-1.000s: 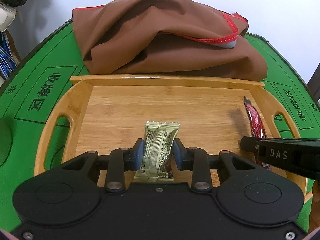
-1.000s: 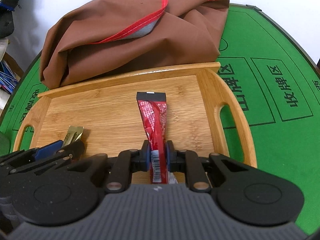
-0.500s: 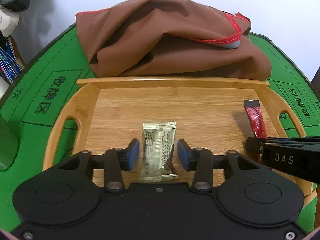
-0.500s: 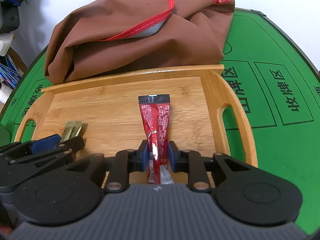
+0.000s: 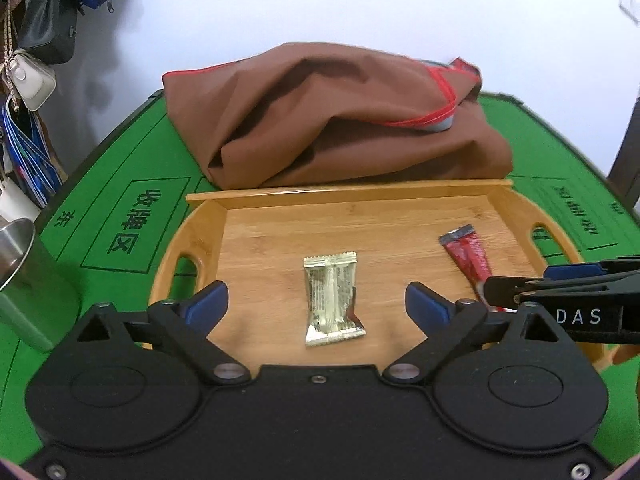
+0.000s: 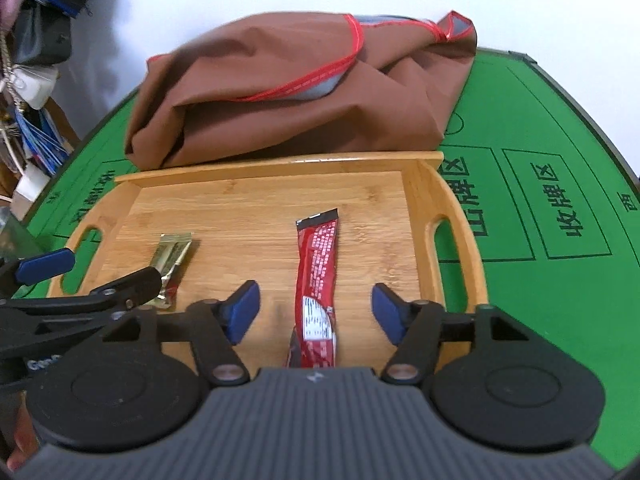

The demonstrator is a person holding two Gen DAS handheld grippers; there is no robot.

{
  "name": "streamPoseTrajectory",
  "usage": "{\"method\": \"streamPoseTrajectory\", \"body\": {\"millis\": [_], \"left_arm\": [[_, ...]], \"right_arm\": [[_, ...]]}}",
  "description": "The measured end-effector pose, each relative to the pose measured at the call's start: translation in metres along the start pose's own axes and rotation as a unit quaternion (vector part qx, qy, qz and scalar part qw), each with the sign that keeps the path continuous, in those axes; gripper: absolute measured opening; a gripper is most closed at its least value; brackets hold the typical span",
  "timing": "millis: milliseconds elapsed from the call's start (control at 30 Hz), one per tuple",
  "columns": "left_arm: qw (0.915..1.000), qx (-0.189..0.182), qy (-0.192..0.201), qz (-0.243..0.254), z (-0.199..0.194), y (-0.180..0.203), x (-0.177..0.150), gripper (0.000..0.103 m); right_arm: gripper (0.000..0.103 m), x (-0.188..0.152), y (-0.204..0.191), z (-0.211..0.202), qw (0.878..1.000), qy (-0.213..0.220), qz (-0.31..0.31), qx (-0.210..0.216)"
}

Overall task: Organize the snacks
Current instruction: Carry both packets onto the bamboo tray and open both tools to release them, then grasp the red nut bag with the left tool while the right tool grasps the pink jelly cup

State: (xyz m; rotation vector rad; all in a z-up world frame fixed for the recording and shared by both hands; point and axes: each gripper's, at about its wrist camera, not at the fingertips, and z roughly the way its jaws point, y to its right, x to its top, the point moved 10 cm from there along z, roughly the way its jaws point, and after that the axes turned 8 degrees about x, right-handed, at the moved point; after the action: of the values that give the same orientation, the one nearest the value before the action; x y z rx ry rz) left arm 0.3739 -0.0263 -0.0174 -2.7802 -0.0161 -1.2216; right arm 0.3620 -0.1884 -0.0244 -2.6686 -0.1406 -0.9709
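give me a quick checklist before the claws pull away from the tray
1. Left claw open, just been opening, clear of the gold snack packet: ok
2. Right claw open, just been opening, pads off the red snack stick: ok
3. Both snacks lying flat inside the wooden tray: ok
4. Snacks apart, not overlapping: ok
5. Brown bag behind the tray, not over its rim: ok
6. More snacks left in the bag: cannot tell
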Motion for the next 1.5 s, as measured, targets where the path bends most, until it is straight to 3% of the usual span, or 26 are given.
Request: {"method": "streamPoseTrajectory", "body": {"millis": [133, 667, 1133, 1500], "left_arm": [[0.9998, -0.011, 0.015, -0.004, -0.022, -0.005, -0.006, 0.101], [0.9962, -0.05, 0.071, -0.003, -0.105, -0.021, -0.061, 0.103], [0.9955, -0.086, 0.039, -0.003, -0.132, -0.029, -0.135, 0.103], [0.992, -0.122, 0.028, -0.016, -0.148, -0.022, -0.168, 0.103]], "right_arm": [[0.085, -0.008, -0.007, -0.018, 1.0, 0.016, -0.023, 0.006], [0.088, -0.063, -0.04, -0.086, 0.993, 0.066, -0.094, 0.041], [0.088, -0.121, -0.031, -0.116, 0.99, 0.084, -0.11, 0.032], [0.088, -0.161, -0.03, -0.126, 0.987, 0.079, -0.136, 0.009]]}}
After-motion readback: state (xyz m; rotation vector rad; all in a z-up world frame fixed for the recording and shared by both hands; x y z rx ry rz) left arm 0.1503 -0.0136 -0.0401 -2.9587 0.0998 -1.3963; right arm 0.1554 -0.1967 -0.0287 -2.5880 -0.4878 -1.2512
